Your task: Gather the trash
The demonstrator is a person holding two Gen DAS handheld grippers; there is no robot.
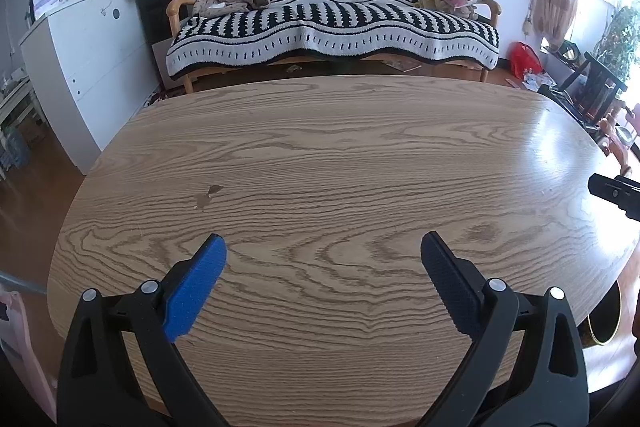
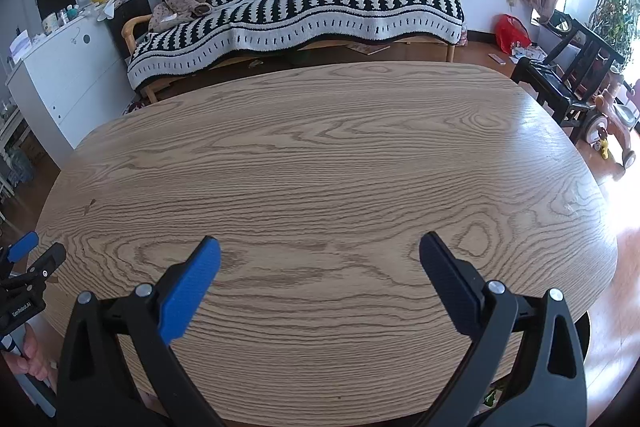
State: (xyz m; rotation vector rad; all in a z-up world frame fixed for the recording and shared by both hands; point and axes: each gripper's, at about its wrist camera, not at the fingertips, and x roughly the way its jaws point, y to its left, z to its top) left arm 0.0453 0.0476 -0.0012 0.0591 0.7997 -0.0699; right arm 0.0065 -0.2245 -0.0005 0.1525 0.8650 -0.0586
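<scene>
Your left gripper (image 1: 323,247) and your right gripper (image 2: 320,247) both hang over the near edge of the wooden worktop (image 1: 340,155), and the jaws of each are spread wide with nothing between them.

No trash lies ahead of either pair of jaws. The only mark on the wood is a small pale fleck (image 1: 208,195), at about 11 o'clock from your left jaws and well apart from them. In the right wrist view it sits far off at 10 o'clock (image 2: 89,206), so the left gripper is clearly the nearer one. I cannot tell whether it is a scrap of paper or just a stain. Its longer side seems to run from lower left to upper right, so you would probably need to turn the jaws across that line.

At about 5 o'clock in the left wrist view, below the worktop's right edge, a dark round opening with a yellowish rim (image 1: 606,319) shows. It may be a bin, though most of it is hidden. The right gripper is the nearer one to that side. My judgement is that the worktop is almost done or not yet loaded; check the fleck first.
</scene>
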